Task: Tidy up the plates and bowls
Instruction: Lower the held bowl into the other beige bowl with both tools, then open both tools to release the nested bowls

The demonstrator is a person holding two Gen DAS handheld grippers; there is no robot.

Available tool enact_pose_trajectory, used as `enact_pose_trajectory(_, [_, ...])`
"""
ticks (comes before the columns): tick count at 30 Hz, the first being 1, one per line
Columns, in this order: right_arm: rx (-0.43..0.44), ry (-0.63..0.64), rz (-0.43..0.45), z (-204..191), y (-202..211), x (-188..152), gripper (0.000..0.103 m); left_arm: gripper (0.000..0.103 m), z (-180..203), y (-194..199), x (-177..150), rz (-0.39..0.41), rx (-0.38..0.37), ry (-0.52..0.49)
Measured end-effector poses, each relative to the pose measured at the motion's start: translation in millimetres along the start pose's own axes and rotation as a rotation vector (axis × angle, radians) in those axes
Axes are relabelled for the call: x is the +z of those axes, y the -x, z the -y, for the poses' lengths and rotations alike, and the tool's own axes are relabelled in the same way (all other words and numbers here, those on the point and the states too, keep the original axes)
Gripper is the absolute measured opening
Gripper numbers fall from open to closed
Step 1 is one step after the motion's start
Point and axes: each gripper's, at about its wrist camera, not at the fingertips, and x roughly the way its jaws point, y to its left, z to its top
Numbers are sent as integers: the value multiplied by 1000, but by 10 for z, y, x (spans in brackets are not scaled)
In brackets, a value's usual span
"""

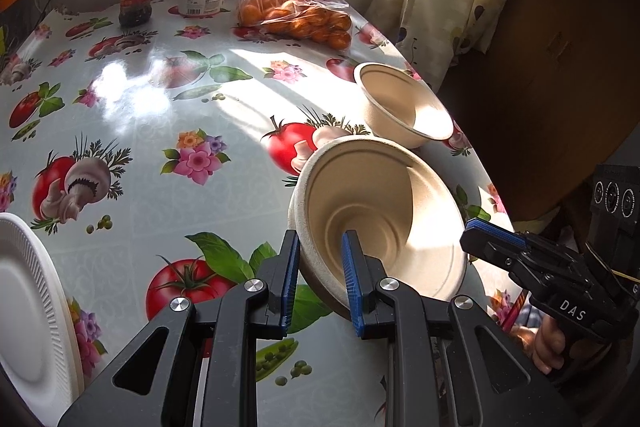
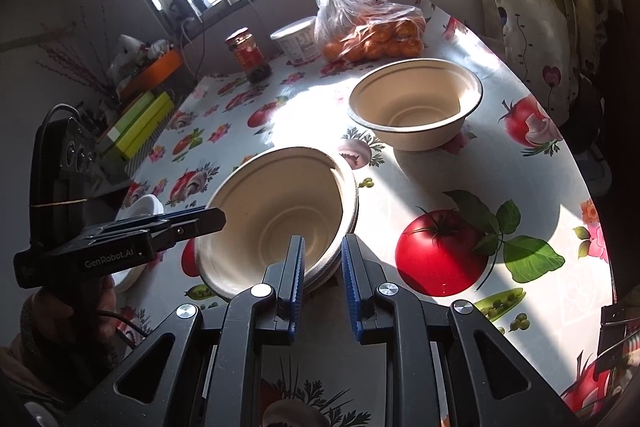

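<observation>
Left wrist view: a white plate (image 1: 28, 307) lies at the tabletop (image 1: 160, 131) edge; the left claw (image 1: 320, 283) pinches the wall of a tilted, stacked beige bowl (image 1: 380, 211), a second bowl (image 1: 404, 107) just beyond. Rightmost, the right claw (image 1: 476, 231), marked "DAS", is pressed together beside the rim. From the right wrist, the left claw's (image 2: 208, 217) body reads "GenRobot.AI".

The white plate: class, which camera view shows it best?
The left wrist view: the white plate fills its lower-left corner, ribbed rim clear. The right wrist view shows only slivers behind the left tool.
</observation>
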Motion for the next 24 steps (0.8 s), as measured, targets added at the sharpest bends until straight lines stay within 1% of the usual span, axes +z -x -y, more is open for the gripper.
enact_pose_trajectory(12, [-4, -4, 2, -17, 5, 2, 19, 23, 14, -12, 6, -6, 20, -18])
enact_pose_trajectory(14, [-4, -9, 4, -16, 10, 1, 21, 23, 11, -14, 10, -7, 23, -19])
enact_pose_trajectory(17, [-8, -18, 6, 5, 20, 14, 25, 28, -4, -22, 15, -11, 27, -14])
enact_pose_trajectory(24, [-11, -28, 11, 8, 45, 15, 27, 29, -14, -13, 21, -7, 27, -15])
